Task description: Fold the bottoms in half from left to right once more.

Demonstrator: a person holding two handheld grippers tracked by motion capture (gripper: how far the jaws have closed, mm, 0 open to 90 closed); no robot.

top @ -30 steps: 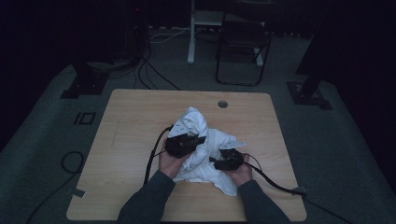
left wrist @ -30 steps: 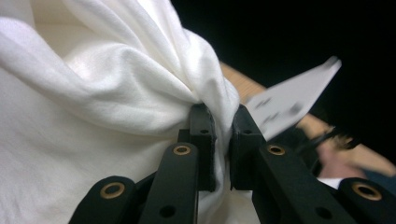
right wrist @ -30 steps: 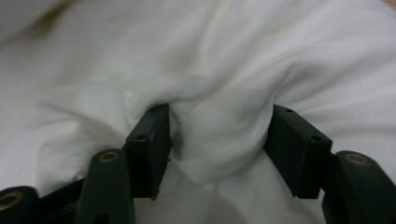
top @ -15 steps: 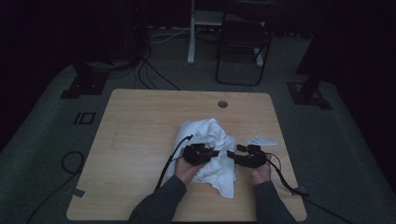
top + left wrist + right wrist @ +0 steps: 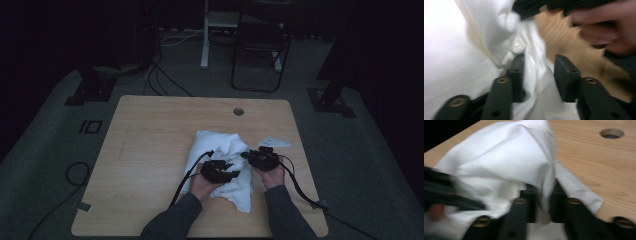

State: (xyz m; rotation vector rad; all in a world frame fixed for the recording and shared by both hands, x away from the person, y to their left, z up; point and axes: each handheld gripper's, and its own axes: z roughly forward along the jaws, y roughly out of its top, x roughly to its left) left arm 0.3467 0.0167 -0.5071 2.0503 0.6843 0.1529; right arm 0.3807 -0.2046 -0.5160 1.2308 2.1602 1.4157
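Note:
A crumpled white cloth lies on the wooden table, with one corner reaching out to the right. My left gripper rests on the cloth's near part. In the left gripper view its jaws have just been opening and stand apart, with a loose fold of the cloth between them. My right gripper is at the cloth's right edge. Its jaws have just been closing and now pinch a raised fold of the cloth.
A round cable hole sits near the table's far edge, also seen in the right gripper view. Black cables trail from both grippers toward the near edge. A chair and stands are on the dark floor beyond.
Both hands have shifted right and the bunched cloth now lies flatter, with a corner drawn out to the right. The right hand has moved slightly away from me.

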